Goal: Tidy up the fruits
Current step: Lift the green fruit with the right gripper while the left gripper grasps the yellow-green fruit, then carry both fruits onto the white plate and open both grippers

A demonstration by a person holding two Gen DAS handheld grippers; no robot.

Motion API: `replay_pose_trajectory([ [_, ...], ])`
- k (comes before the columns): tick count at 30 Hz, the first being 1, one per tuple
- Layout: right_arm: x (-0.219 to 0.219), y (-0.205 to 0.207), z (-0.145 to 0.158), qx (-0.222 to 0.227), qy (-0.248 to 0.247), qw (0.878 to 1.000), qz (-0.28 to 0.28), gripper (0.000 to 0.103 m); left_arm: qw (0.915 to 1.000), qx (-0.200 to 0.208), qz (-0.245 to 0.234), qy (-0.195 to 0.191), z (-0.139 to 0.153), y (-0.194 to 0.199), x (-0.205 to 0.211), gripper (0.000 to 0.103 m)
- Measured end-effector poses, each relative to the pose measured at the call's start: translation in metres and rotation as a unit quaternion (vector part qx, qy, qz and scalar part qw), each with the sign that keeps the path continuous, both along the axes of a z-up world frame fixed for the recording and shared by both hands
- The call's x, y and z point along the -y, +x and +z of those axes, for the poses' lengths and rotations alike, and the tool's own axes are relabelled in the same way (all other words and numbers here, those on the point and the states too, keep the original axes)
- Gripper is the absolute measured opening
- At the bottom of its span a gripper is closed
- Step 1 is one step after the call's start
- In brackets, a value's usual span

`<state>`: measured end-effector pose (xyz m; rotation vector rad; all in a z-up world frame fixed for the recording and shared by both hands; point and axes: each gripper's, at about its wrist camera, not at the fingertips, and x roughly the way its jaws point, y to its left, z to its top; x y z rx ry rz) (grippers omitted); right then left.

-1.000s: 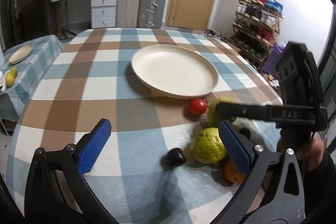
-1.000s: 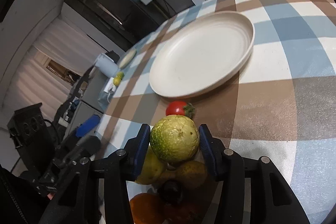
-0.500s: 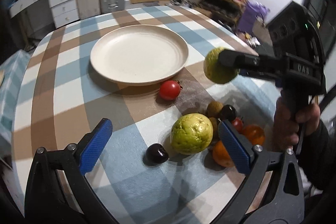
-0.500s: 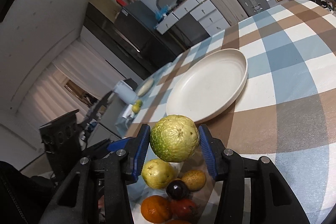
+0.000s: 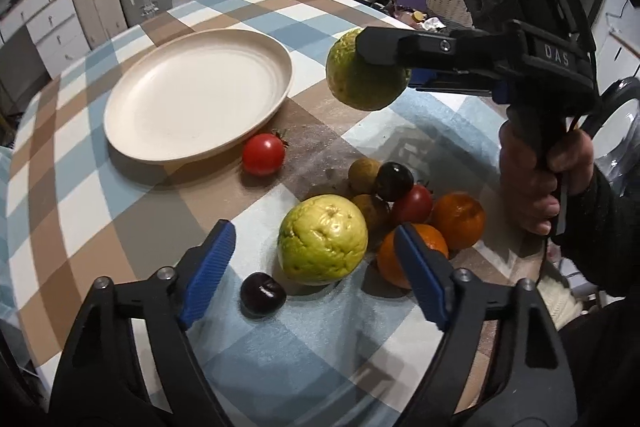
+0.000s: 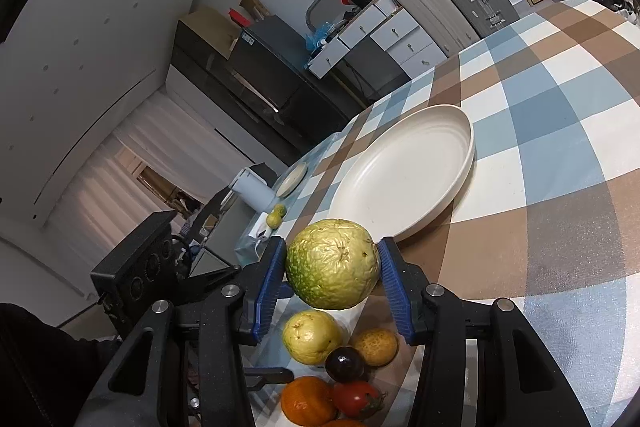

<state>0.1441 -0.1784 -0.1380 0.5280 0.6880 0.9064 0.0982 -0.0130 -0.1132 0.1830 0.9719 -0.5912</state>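
We hold a green guava (image 6: 333, 263) clamped between the blue pads of our right gripper (image 6: 333, 277), lifted clear of the checkered tablecloth (image 5: 120, 195) and just short of the cream plate (image 5: 196, 99) (which has nothing on it). Our left gripper (image 5: 314, 271) hangs wide open with nothing in it, low over a second, yellower guava (image 5: 322, 239). Beside that lie a dark plum (image 5: 263, 294), two oranges (image 5: 459, 219) and a tomato (image 5: 263, 153) near the plate's rim.

2 guavas (image 5: 366, 75) (image 5: 322, 239), 2 tomatoes (image 5: 263, 153) (image 5: 414, 203), 2 oranges (image 5: 459, 220) (image 5: 412, 254), 2 dark plums (image 5: 262, 294) (image 5: 394, 181), 2 brown fruits (image 5: 363, 170) (image 5: 372, 210), 1 plate (image 5: 196, 95).
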Motion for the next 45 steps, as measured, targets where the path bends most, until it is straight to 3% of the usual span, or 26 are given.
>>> replay_pose_trajectory([
  [6, -0.001, -0.002, 0.000, 0.003, -0.003, 1.000, 0.002, 0.049, 0.9970, -0.051, -0.013, -0.056, -0.006, 0.012, -0.009, 0.064],
  [10, -0.001, 0.001, -0.001, -0.001, -0.002, 1.000, 0.002, 0.049, 0.9933, -0.081, -0.010, -0.081, -0.013, 0.021, -0.018, 0.048],
  [18, 0.000, -0.001, -0.001, -0.003, -0.004, 1.000, 0.002, 0.049, 0.9883, -0.101, 0.001, -0.114, -0.018, 0.029, -0.029, 0.047],
  [28, 0.005, 0.000, -0.003, -0.003, 0.011, 1.000, -0.006, 0.049, 0.9808, -0.083, 0.032, -0.174, 0.009, 0.036, -0.051, 0.047],
  [32, 0.014, 0.005, 0.002, -0.005, 0.015, 1.000, -0.025, 0.049, 0.9770, -0.050, 0.053, -0.200, 0.034, 0.049, -0.069, 0.047],
  [39, 0.013, 0.036, 0.051, 0.035, -0.013, 0.999, -0.035, 0.049, 0.9702, -0.002, 0.103, -0.219, 0.070, 0.097, -0.092, 0.047],
  [45, -0.010, 0.075, 0.084, 0.057, -0.039, 0.997, -0.027, 0.049, 0.9698, 0.031, 0.141, -0.197, 0.085, 0.145, -0.101, 0.047],
])
